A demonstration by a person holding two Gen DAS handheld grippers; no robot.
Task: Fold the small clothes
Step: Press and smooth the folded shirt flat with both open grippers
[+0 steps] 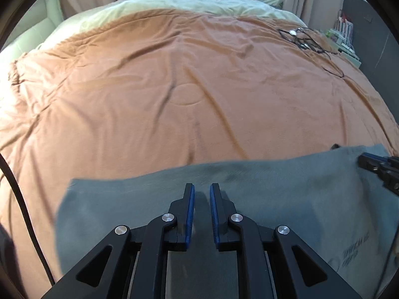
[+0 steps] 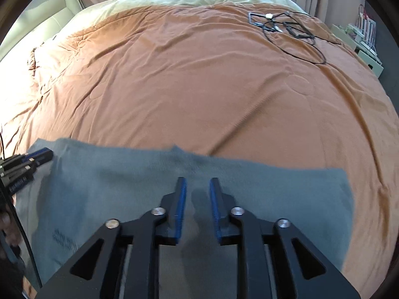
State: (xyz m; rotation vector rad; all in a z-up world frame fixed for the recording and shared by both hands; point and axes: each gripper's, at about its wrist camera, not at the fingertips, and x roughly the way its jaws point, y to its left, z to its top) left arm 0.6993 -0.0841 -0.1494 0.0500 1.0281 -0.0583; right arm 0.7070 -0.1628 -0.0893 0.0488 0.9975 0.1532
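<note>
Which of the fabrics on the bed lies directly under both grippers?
The grey garment, spread flat at the near edge. The orange blanket lies beneath and beyond it; the pale yellow cover is farthest away.

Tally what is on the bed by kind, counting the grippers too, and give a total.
Grey garment: 1
Orange blanket: 1
Tangle of black cables: 1
Grippers: 2, left gripper and right gripper
Total: 5
</note>
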